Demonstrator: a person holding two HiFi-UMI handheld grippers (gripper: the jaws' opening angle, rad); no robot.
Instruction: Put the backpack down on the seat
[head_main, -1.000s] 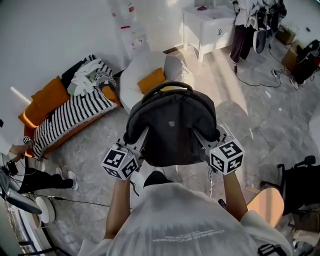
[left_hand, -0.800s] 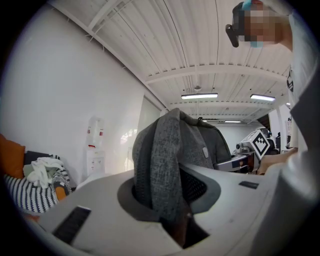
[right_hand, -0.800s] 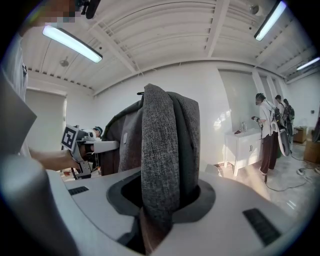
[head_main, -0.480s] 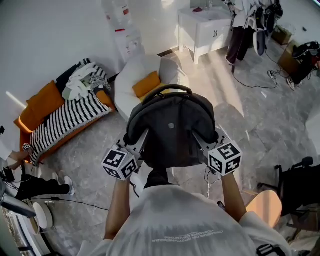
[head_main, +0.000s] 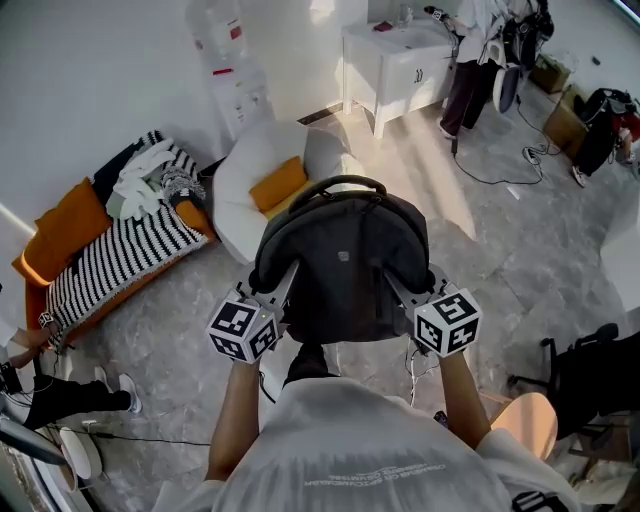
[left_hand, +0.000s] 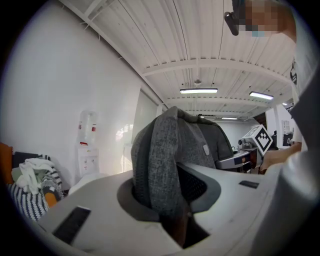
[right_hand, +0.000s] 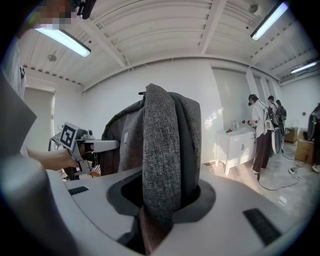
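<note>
A dark grey backpack (head_main: 342, 262) hangs in the air in front of me, held up from both sides, its top handle pointing away. My left gripper (head_main: 278, 290) is shut on the grey padded strap (left_hand: 161, 160) at the backpack's left side. My right gripper (head_main: 402, 288) is shut on the other strap (right_hand: 165, 150) at its right side. In both gripper views the strap fills the gap between the jaws. The seat, a white rounded armchair (head_main: 240, 170) with an orange cushion (head_main: 277, 184), stands on the floor just beyond the backpack, to the left.
A striped sofa (head_main: 115, 250) with orange cushions and heaped clothes lies at the left wall. A white cabinet (head_main: 395, 60) and standing people (head_main: 470, 60) are at the back right. Cables (head_main: 500, 178) run over the floor. A dark chair (head_main: 590, 385) stands at the right.
The armchair and sofa have slid leftward and lower in the head view, so the seat sits nearer the backpack. Both grippers keep the same hold on the straps.
</note>
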